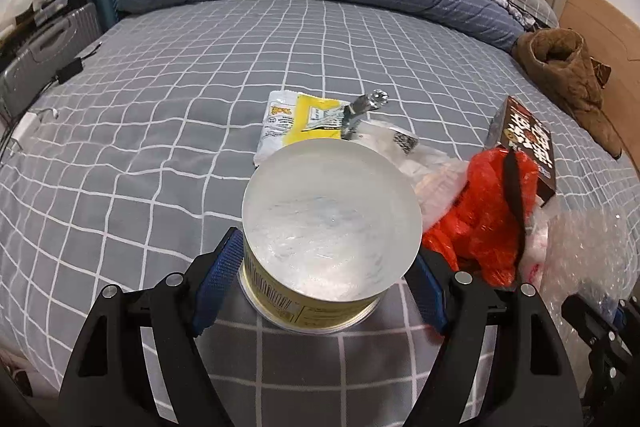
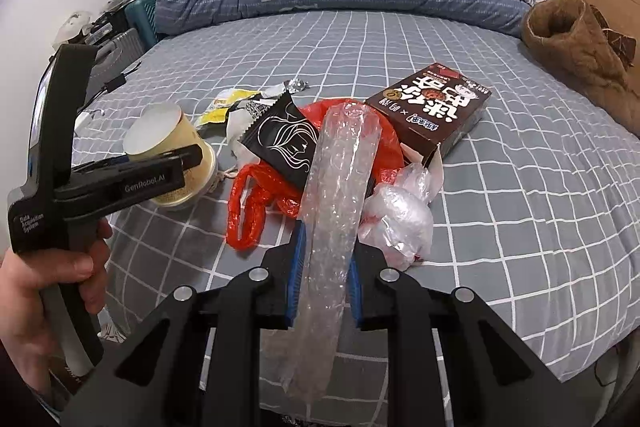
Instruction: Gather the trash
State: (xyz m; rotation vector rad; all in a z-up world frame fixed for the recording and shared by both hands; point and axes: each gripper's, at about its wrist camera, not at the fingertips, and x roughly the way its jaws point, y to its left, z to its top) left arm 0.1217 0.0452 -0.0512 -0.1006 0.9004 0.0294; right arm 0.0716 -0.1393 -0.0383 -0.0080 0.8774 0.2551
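While the right gripper (image 2: 322,267) pinches a clear bubble-wrap strip (image 2: 340,163) hiding the red plastic bag (image 2: 248,203), the left gripper (image 1: 320,267) clasps a yellow round tub (image 1: 320,291).

Left tool (image 1: 330,263) seemingly clamps wide; right tool (image 2: 324,267) pinches nearly closed, both angled downward.

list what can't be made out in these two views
- Red plastic bag: right wrist view, mostly covered by the black sachet and the bubble wrap held in the right gripper.
- Cup contents: left wrist view, pale blur inside, between the left gripper's fingers.
- Brown box: left wrist view, lower part behind the red bag.
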